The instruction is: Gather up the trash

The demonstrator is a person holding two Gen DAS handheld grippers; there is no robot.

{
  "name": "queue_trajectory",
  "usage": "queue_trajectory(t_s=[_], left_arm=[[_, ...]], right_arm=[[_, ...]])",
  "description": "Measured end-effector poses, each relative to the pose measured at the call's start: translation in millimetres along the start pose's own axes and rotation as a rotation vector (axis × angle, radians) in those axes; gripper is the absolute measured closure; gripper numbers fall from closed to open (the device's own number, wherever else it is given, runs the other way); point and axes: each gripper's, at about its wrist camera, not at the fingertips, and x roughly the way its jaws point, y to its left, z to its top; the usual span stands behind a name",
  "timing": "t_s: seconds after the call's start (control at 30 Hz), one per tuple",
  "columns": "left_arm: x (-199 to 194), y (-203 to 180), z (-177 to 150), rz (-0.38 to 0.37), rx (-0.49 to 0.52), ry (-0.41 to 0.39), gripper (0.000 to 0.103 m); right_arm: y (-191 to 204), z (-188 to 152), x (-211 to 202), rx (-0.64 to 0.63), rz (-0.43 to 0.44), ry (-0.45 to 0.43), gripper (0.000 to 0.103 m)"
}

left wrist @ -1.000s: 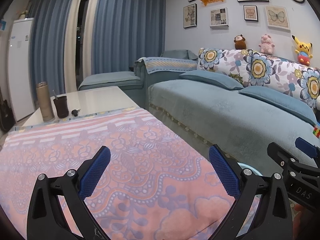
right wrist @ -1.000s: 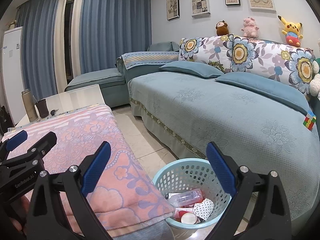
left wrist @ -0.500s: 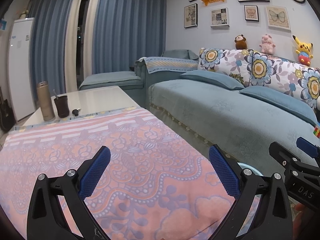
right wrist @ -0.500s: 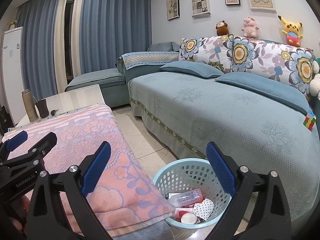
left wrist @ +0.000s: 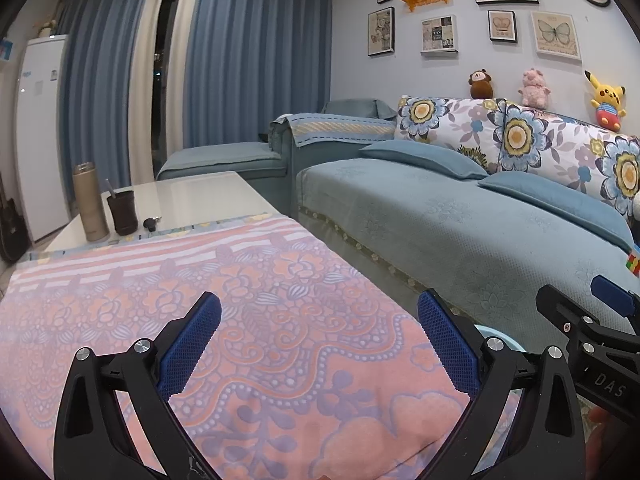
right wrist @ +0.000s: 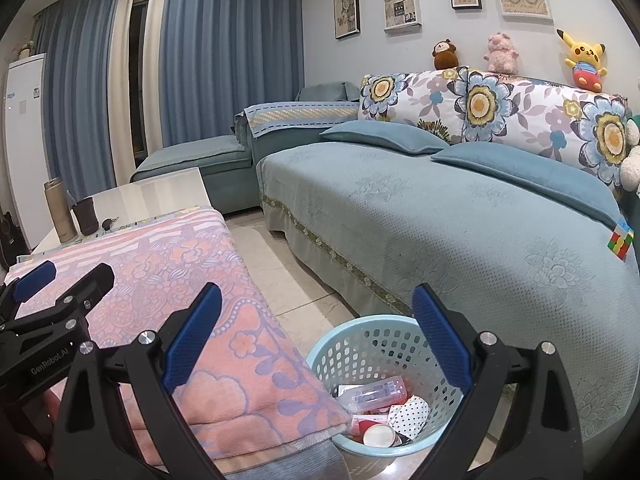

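A light blue perforated basket [right wrist: 362, 340] stands on the floor between the table and the sofa. It holds a clear plastic bottle [right wrist: 378, 392], a dotted wrapper [right wrist: 408, 416] and other trash. My right gripper [right wrist: 316, 320] is open and empty, above the basket's near rim. My left gripper [left wrist: 318, 330] is open and empty over the pink patterned cloth [left wrist: 200, 320] on the table. The right gripper shows at the left wrist view's right edge [left wrist: 592, 320], and the left gripper at the right wrist view's left edge [right wrist: 60, 288]. A sliver of the basket [left wrist: 500, 336] shows in the left wrist view.
A tan thermos [left wrist: 89, 202], a dark cup [left wrist: 122, 212] and a key [left wrist: 151, 223] stand at the table's far end. A blue sofa [right wrist: 440, 220] with flowered cushions runs along the right. A colour cube [right wrist: 620, 240] lies on it. A white fridge [left wrist: 40, 136] stands far left.
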Motion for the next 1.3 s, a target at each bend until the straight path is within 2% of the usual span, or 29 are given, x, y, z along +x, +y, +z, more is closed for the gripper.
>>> queue_trajectory(t_s=[0.3, 1.1, 1.3], left_arm=[[7, 5, -2, 0.008, -0.014, 0.031, 0.008], [10, 11, -4, 0.022, -0.02, 0.021, 0.008], [10, 11, -5, -0.001, -0.026, 0.034, 0.008]], right_arm=[[0, 0, 2, 0.007, 0.007, 0.012, 0.011], [2, 3, 1, 0.003, 0.024, 0.019, 0.011], [-1, 1, 7, 0.011, 0.016, 0.045, 0.011]])
